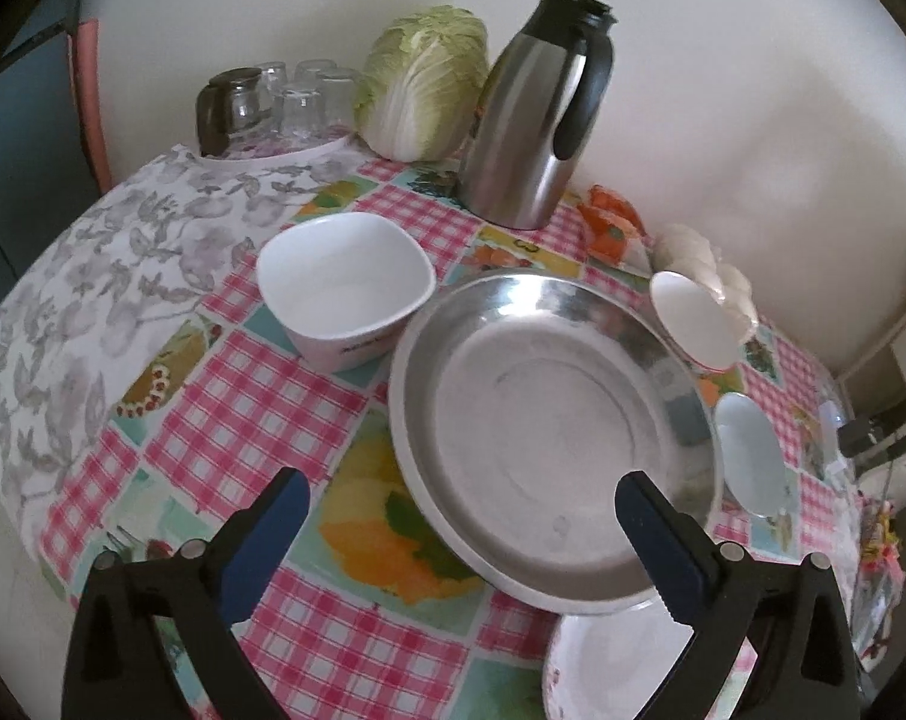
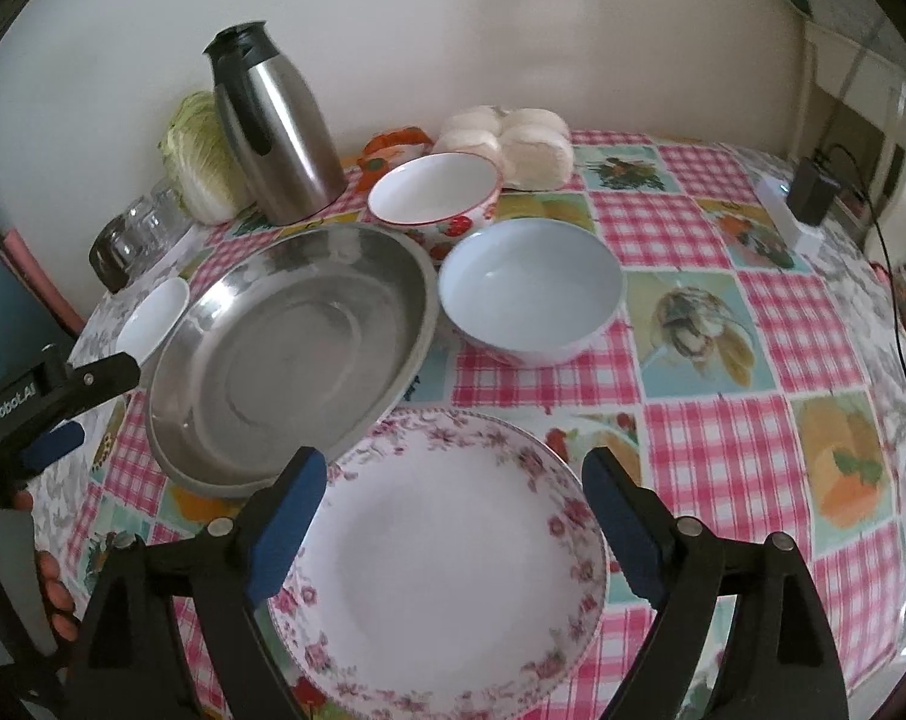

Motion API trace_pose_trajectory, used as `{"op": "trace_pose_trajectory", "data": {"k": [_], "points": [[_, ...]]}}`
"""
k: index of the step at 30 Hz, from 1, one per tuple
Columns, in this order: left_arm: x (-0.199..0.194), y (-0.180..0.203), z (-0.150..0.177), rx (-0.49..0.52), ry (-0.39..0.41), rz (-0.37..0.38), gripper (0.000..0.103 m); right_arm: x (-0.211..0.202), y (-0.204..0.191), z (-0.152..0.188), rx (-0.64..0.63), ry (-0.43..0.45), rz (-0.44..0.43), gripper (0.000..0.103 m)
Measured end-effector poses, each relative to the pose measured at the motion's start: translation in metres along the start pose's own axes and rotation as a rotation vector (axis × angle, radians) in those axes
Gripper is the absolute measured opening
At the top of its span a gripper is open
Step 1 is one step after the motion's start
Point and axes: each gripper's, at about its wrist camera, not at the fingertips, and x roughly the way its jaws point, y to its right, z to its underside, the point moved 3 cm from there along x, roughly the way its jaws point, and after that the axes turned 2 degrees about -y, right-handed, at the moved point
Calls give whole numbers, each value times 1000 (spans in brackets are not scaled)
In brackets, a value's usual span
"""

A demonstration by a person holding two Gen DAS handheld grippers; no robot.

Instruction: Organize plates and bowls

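A steel plate [image 1: 543, 420] lies mid-table; it also shows in the right wrist view [image 2: 291, 354]. A white squarish bowl [image 1: 345, 288] stands to its left. A floral-rimmed white plate [image 2: 447, 558] lies near the front edge, partly under the steel plate. A pale blue bowl [image 2: 531, 288] and a red-rimmed bowl [image 2: 435, 192] stand behind. My left gripper [image 1: 459, 510] is open and empty over the steel plate's near rim. My right gripper [image 2: 453, 486] is open and empty above the floral plate. The left gripper also shows in the right wrist view [image 2: 81, 402].
A steel thermos jug [image 1: 537, 114], a cabbage [image 1: 423, 84] and upturned glasses [image 1: 285, 102] stand by the back wall. White buns [image 2: 513, 141] lie behind the red-rimmed bowl. A power strip with a cable [image 2: 795, 210] lies at the right edge.
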Motion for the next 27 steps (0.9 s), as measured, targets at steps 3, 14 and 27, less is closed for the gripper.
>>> {"op": "trace_pose_trajectory", "data": {"k": [3, 14, 27], "points": [[-2, 7, 8, 23, -11, 26, 103, -4, 8, 7, 17, -4, 5, 88], [-26, 46, 32, 177, 30, 45, 103, -15, 42, 19, 106, 3, 11, 88], [9, 67, 73, 254, -225, 44, 91, -3, 87, 35, 233, -99, 21, 88]]}}
